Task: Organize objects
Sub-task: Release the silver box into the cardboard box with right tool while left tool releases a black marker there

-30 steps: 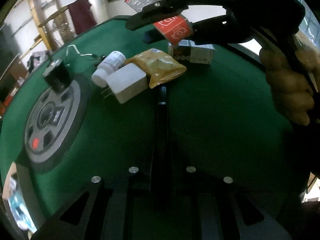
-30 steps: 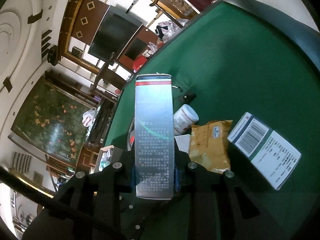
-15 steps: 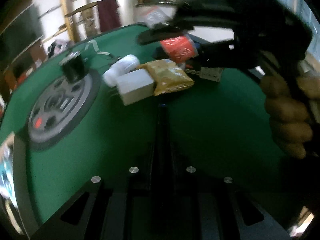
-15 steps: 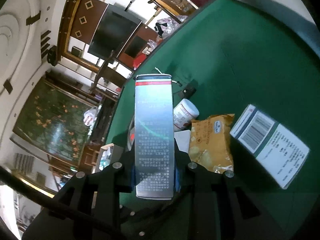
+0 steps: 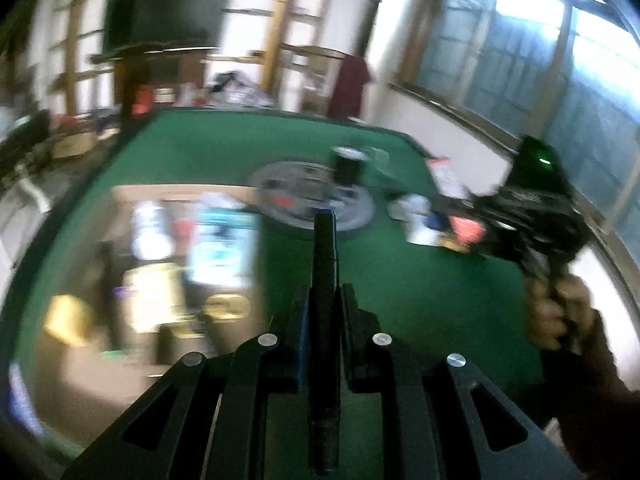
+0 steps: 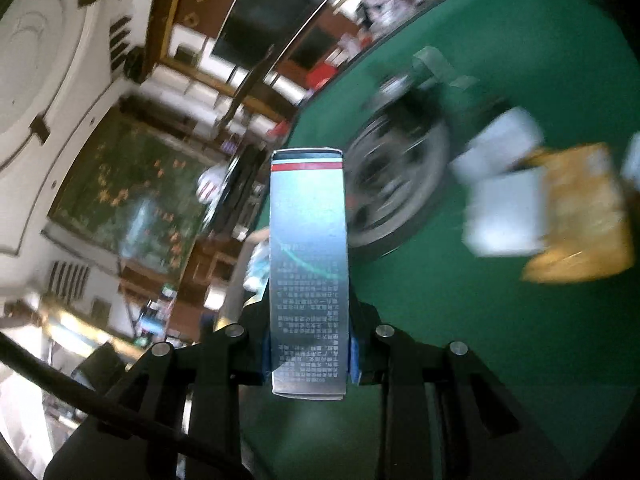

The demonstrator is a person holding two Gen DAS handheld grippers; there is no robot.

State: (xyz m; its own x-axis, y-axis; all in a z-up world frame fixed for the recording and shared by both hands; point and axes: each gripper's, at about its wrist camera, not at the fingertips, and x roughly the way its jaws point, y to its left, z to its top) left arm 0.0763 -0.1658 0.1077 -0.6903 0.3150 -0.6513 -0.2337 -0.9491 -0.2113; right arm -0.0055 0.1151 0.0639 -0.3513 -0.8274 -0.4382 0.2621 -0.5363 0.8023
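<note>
Both grippers have swung left across the table (image 5: 420, 280) since the earlier frames: the left view now faces a tray (image 5: 120, 196) of blurred items near the left edge, and the disc (image 6: 396, 184) has come to the middle of the right view.

Left gripper (image 5: 324, 300): jaws narrow, clamped on a thin black pen (image 5: 325, 264) that points forward. Right gripper (image 6: 308, 344): jaws clamped on both sides of a silver box (image 6: 307, 272), held upright above the table, off the felt.

Hazards, as judged:
- Motion blur indicates fast travel. The tall box is gripped only at its lower end and could pivot or slip.
- The two grippers work close together and could collide near the pile.
- The pen could snag on the tray's rim.

View differences:
- The left view alone shows the tray, plus the right gripper from outside.
- The right view alone shows the box's printed face, the yellow pouch (image 6: 580, 216) and the white block (image 6: 504, 216) touching it, near the disc.
</note>
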